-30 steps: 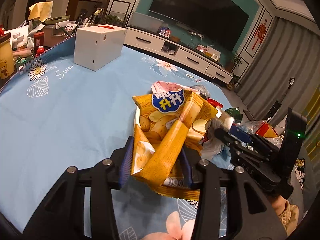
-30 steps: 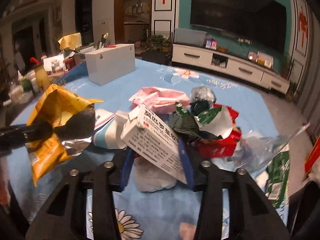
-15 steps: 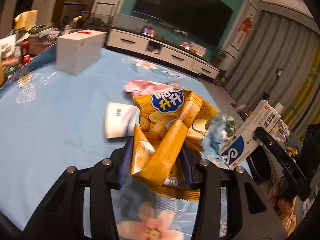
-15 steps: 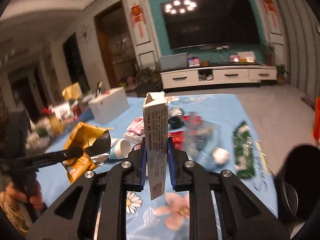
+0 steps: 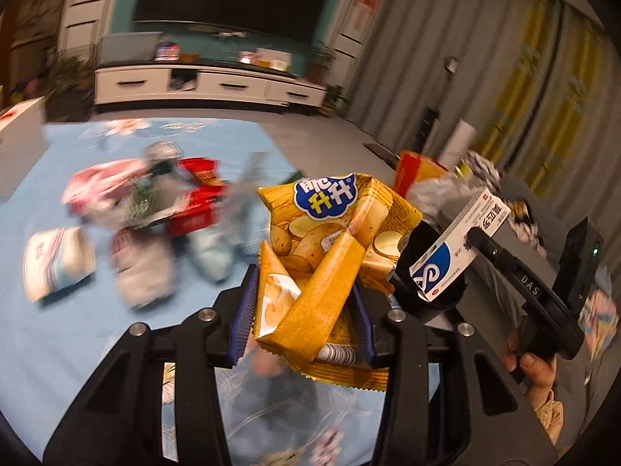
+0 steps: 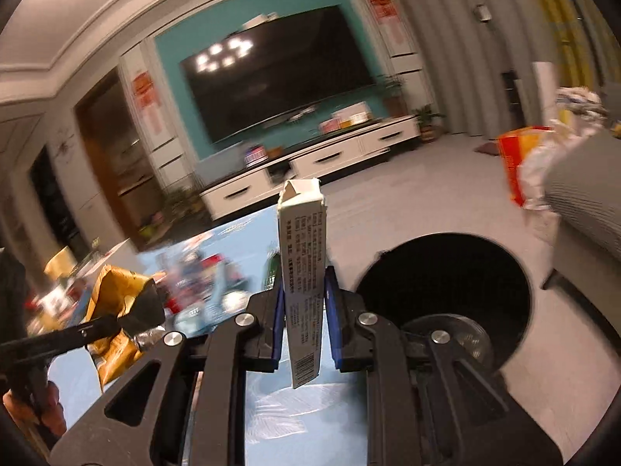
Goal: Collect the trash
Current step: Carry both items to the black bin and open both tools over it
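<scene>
Trash is carried in both grippers toward the bin [image 6: 446, 291]: the left gripper [image 5: 302, 310] is clenched on a chip bag [image 5: 330, 240], the right gripper [image 6: 304, 310] on a box [image 6: 302, 272], upright beside the bin's mouth, probably for dropping. More wrappers [image 5: 147, 209] lie on the surface [image 5: 58, 341].

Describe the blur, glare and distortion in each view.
Left wrist: the held chip bag is sharp, the trash on the table smeared by motion, and the edges bow from the fisheye. Right wrist: the box is crisp, the room streaked, and ceiling lights glare on the TV.
</scene>
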Demonstrator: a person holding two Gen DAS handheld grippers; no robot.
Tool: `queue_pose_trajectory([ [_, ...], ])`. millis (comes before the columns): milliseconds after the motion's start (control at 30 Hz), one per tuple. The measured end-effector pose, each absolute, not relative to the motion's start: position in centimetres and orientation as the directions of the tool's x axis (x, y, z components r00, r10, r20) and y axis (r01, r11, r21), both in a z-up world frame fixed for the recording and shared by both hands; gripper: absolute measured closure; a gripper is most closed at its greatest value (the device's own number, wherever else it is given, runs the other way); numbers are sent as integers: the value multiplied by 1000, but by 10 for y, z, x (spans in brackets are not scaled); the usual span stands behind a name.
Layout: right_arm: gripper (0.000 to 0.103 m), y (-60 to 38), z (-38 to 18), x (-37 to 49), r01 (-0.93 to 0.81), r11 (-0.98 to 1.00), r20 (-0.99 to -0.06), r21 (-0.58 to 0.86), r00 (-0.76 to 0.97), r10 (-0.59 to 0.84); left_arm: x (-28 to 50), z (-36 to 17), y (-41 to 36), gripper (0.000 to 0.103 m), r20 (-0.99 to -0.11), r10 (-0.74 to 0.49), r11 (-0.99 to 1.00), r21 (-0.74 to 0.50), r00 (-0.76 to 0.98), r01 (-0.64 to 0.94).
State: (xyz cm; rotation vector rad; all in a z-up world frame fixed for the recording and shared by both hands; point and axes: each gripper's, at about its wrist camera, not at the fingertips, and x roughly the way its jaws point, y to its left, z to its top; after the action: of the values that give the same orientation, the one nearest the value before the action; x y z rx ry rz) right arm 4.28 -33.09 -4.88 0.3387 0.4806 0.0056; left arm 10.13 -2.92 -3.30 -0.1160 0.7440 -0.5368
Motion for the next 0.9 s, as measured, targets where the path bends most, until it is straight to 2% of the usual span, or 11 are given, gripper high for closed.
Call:
queue_pose_trajectory([
  [200,83,-378,-58,39,216,933,-446,288,892,-69,133,-42,-124,58,-627,-575,795,-278,525,539],
  [500,83,-421,-96,50,307,911,-522,275,843,-126,169,-76,-232,57,-678,-583,760,-260,449,595],
  [633,77,-432,-110,56,340,896,-569,285,812,-127,179,-91,-248,36,-698,-562,774,-254,444,580],
  [767,64,-441,-114,49,364,875,-573,320,809,-127,178,-94,-247,29,-702,-561,775,-261,438,575],
  [833,63,-440,-111,44,365,867,-572,339,812,-118,174,-92,-242,26,-701,-558,777,-254,444,576],
  [900,61,-438,-107,39,363,865,-570,345,813,-114,166,-89,-232,18,-697,-563,773,-255,443,580],
])
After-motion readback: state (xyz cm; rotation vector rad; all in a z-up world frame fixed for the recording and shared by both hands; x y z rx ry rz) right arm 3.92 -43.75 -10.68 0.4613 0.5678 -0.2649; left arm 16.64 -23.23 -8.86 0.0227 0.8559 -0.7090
